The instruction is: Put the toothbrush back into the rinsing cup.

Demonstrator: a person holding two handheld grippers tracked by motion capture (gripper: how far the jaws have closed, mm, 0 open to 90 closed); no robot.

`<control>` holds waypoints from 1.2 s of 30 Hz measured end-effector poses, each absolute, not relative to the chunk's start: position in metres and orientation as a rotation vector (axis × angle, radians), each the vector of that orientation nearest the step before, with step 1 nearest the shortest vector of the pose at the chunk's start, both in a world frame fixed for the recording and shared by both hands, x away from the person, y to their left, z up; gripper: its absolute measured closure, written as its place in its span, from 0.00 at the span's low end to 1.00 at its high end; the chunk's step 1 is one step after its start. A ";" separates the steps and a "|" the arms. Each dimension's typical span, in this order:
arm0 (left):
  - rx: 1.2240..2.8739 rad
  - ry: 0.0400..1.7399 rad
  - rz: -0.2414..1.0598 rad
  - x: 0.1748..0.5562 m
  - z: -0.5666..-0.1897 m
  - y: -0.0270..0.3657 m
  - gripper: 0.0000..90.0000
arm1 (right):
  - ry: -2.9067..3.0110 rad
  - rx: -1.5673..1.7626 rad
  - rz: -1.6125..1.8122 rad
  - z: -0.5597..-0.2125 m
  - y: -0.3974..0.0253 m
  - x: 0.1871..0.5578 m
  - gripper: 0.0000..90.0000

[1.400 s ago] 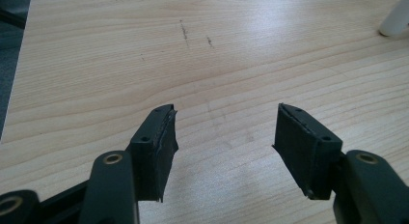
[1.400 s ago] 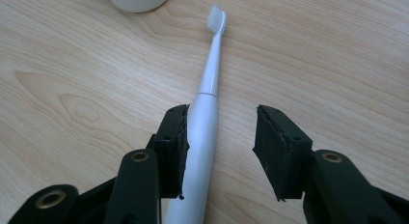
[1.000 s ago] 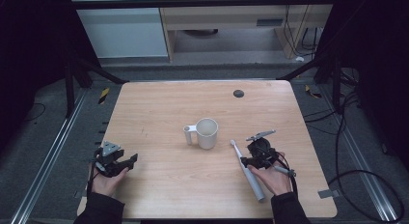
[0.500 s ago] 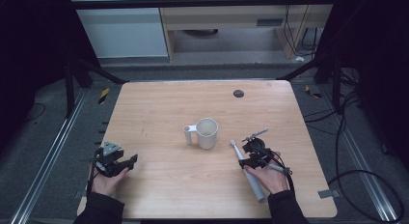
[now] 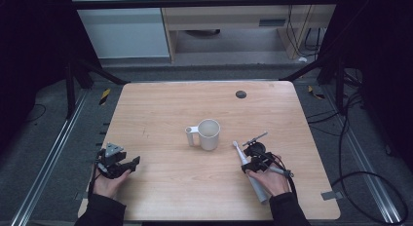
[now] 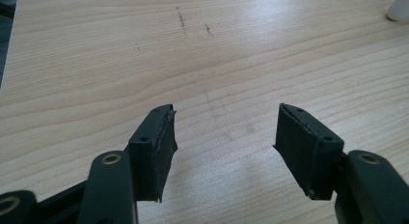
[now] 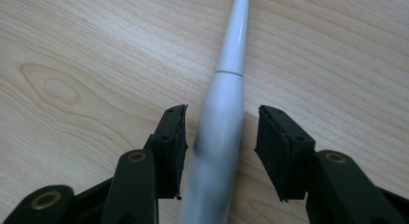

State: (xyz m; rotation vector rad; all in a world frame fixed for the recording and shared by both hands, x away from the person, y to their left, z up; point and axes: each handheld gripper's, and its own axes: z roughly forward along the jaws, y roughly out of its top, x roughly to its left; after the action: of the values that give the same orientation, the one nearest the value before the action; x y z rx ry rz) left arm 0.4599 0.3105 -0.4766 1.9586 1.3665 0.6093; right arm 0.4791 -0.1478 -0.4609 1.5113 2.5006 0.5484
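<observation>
On table: one toothbrush [image 5: 249,170], one mug [image 5: 208,134].

Mug [image 5: 209,134] sole obstacle mid-table [image 5: 160,109]; bare wood all around, both sides open

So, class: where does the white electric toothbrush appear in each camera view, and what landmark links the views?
High view: toothbrush lies lower right, beside the right gripper.
Right gripper view: toothbrush runs up the centre between the open jaws.
Left gripper view: bare wood ahead of its jaws.
Shared landmark: the wooden table.
</observation>
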 end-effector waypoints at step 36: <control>1.964 1.370 0.579 0.461 -0.478 0.309 0.47 | 2.503 1.566 0.545 -0.457 -0.149 0.478 0.74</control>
State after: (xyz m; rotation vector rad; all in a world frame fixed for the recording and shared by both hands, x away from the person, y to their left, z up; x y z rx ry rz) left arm 0.4608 0.3094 -0.4783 1.9640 1.3702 0.5786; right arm 0.4776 -0.1494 -0.4571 1.5664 2.5030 0.5454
